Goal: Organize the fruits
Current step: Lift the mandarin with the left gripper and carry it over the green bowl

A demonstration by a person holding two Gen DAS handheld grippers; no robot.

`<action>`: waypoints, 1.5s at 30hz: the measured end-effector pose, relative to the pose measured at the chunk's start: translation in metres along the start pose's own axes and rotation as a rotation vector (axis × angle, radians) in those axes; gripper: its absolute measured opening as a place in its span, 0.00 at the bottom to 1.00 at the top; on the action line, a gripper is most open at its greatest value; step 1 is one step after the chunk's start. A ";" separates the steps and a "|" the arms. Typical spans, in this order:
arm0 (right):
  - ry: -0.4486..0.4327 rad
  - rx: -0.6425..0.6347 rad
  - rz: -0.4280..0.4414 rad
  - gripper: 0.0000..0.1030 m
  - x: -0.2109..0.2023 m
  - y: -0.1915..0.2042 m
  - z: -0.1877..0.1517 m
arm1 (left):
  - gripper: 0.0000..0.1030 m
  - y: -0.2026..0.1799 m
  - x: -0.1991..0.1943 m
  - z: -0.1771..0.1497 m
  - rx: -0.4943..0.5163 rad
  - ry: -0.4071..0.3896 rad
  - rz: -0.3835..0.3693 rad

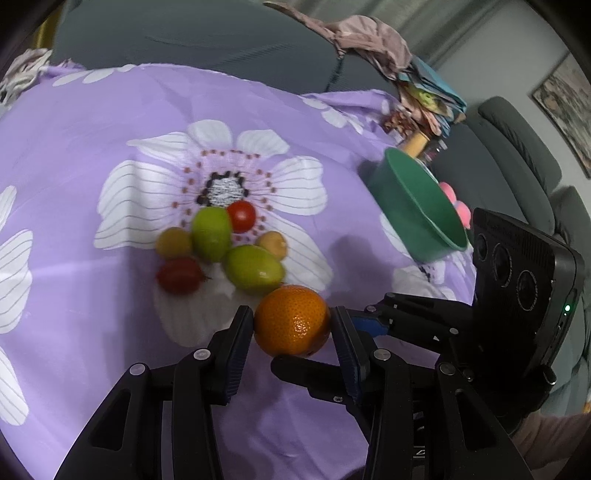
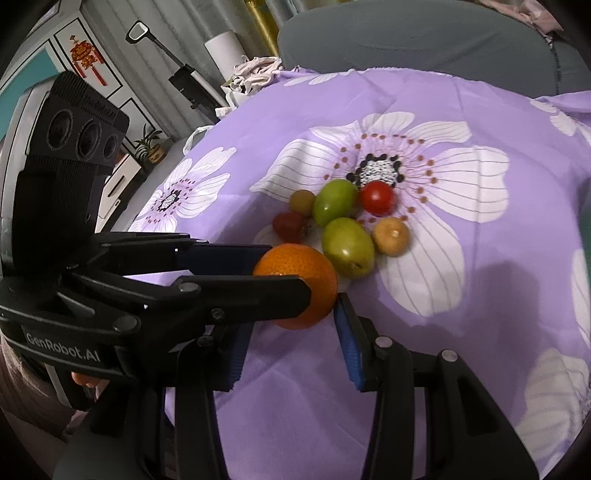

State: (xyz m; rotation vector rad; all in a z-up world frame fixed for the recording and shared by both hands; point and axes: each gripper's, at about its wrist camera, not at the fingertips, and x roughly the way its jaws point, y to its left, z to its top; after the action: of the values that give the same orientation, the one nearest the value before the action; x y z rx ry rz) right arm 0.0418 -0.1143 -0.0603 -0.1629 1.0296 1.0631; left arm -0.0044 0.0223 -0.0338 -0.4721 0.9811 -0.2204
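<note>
An orange (image 1: 291,319) sits between the fingers of my left gripper (image 1: 293,325), which is shut on it just above the purple flowered cloth (image 1: 110,110). In the right wrist view the same orange (image 2: 317,269) is gripped by the left gripper (image 2: 280,273) coming in from the left. My right gripper (image 2: 291,343) is open and empty, its fingers just below the orange. Behind the orange lies a cluster of two green fruits (image 1: 253,268), two red tomatoes (image 1: 241,216) and two small yellow-brown fruits (image 1: 273,243).
A green bowl (image 1: 417,206) lies tilted at the cloth's right edge, with pink items behind it. A grey sofa (image 1: 221,33) with piled clothes stands behind. In the right wrist view a cabinet (image 2: 122,110) and a vacuum stand at the left.
</note>
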 end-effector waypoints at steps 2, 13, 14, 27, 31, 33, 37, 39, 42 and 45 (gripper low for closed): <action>-0.011 -0.001 -0.014 0.43 -0.008 -0.001 -0.004 | 0.42 -0.009 0.001 0.000 0.015 0.006 -0.005; -0.091 0.049 -0.036 0.43 -0.044 -0.018 -0.023 | 0.43 -0.053 0.010 0.005 0.091 0.021 -0.011; -0.103 0.054 -0.037 0.43 -0.048 -0.020 -0.025 | 0.43 -0.057 0.011 0.007 0.098 0.022 -0.012; -0.235 0.121 -0.068 0.43 -0.094 -0.052 -0.041 | 0.43 -0.113 0.028 0.028 0.240 0.039 -0.005; -0.276 0.148 -0.088 0.43 -0.109 -0.064 -0.044 | 0.43 -0.131 0.035 0.035 0.289 0.038 -0.014; -0.297 0.158 -0.099 0.43 -0.117 -0.070 -0.044 | 0.43 -0.141 0.039 0.040 0.311 0.036 -0.020; -0.334 0.173 -0.129 0.43 -0.132 -0.083 -0.046 | 0.43 -0.159 0.048 0.050 0.361 0.034 -0.032; -0.351 0.180 -0.141 0.43 -0.139 -0.088 -0.046 | 0.43 -0.167 0.051 0.055 0.384 0.032 -0.037; -0.374 0.192 -0.161 0.43 -0.147 -0.098 -0.045 | 0.43 -0.180 0.058 0.062 0.430 0.033 -0.039; -0.396 0.200 -0.186 0.43 -0.155 -0.107 -0.044 | 0.43 -0.191 0.065 0.070 0.458 0.036 -0.047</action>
State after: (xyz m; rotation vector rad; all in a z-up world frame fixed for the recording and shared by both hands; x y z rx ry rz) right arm 0.0837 -0.2945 -0.0039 0.1106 0.7387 0.7780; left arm 0.0959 -0.1509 0.0417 -0.0724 0.9199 -0.4843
